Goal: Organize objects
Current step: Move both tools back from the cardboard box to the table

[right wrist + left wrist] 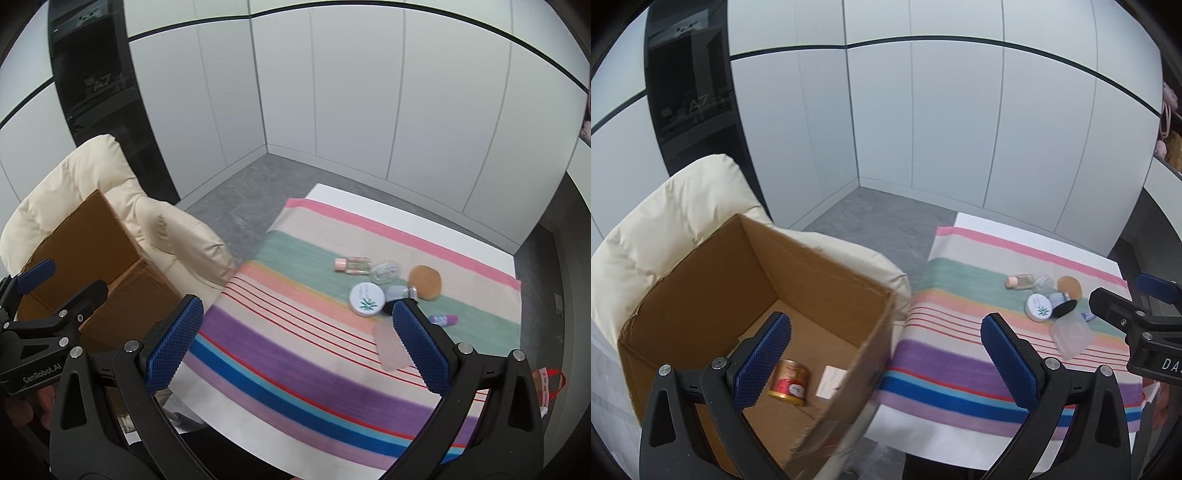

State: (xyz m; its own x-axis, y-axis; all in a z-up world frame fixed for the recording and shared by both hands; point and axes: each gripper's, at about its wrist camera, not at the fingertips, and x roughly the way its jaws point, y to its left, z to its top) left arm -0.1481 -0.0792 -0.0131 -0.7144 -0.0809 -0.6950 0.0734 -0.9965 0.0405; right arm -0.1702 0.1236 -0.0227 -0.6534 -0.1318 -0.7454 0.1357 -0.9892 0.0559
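My left gripper (886,354) hangs open over the near right corner of an open cardboard box (701,295). A red and gold tin (788,382) and a white card (831,382) lie on the box floor. My right gripper (295,343) is open and empty above the striped cloth (295,354). Small toiletries are clustered on the cloth: a white round jar (366,299), a glass bottle with a pink cap (352,264), a clear lidded pot (386,272), a tan sponge (425,282), a purple tube (445,319) and a frosted plastic case (391,349).
The box rests on a cream padded chair (665,221) left of the white table (332,194). Grey floor and white wall panels lie behind. A dark column (690,92) stands at the back left. A red strap (554,384) lies on the floor at the right.
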